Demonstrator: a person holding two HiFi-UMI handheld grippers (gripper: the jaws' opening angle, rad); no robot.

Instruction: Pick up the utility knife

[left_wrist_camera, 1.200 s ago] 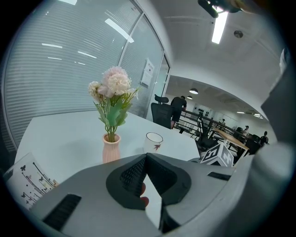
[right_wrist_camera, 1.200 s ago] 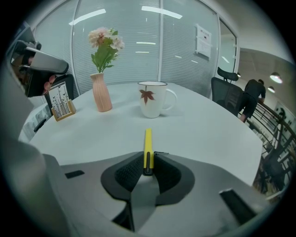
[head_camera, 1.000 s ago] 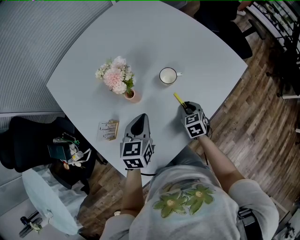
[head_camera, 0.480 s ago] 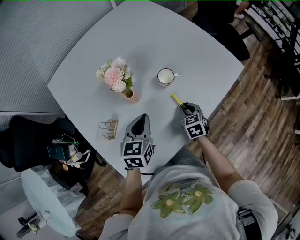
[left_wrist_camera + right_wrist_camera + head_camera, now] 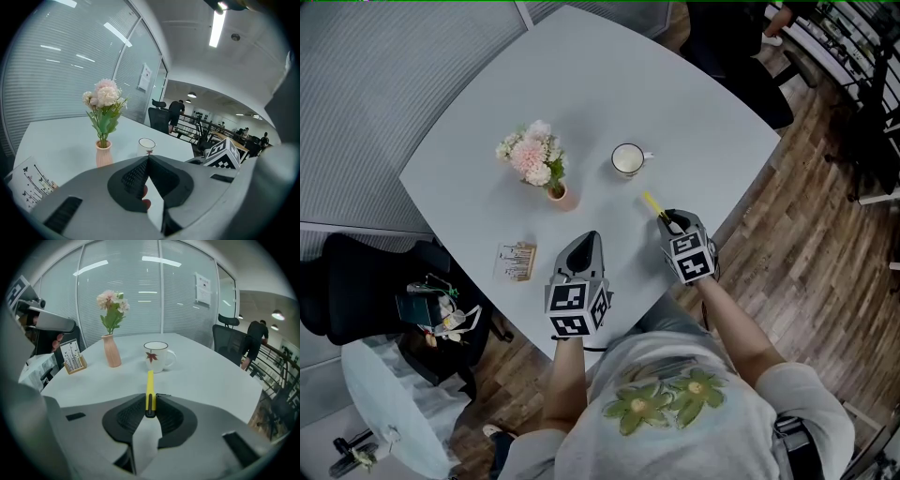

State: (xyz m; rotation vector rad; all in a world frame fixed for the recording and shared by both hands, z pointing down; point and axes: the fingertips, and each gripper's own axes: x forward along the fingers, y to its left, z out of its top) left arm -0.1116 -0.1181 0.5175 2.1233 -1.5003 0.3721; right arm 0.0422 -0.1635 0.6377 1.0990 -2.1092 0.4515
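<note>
My right gripper (image 5: 672, 221) sat low and right of centre in the head view, over the near edge of the pale table (image 5: 581, 84). Its two jaws were clamped on the utility knife (image 5: 653, 203). In the right gripper view the knife (image 5: 150, 390) stood dead centre: its dark rear end was pinched between the pads of that gripper (image 5: 150, 411) and the yellow body stuck straight out ahead. The tip pointed toward the white mug (image 5: 157, 356) with a red leaf on it, and there was bare table between the two. I could not tell whether the tip was clear of the tabletop.

My left gripper (image 5: 581, 247) hung left of the right one, lower centre of the head view, also over the table's near edge. In the left gripper view its jaws (image 5: 148, 159) were together at the tips with nothing between them.

From above, the mug (image 5: 629, 158) stood up and left of the knife. A pink vase of flowers (image 5: 546, 169) was further left, apart from the mug. A small card stand (image 5: 517, 260) rested near the table's lower left edge, left of my left gripper.
</note>
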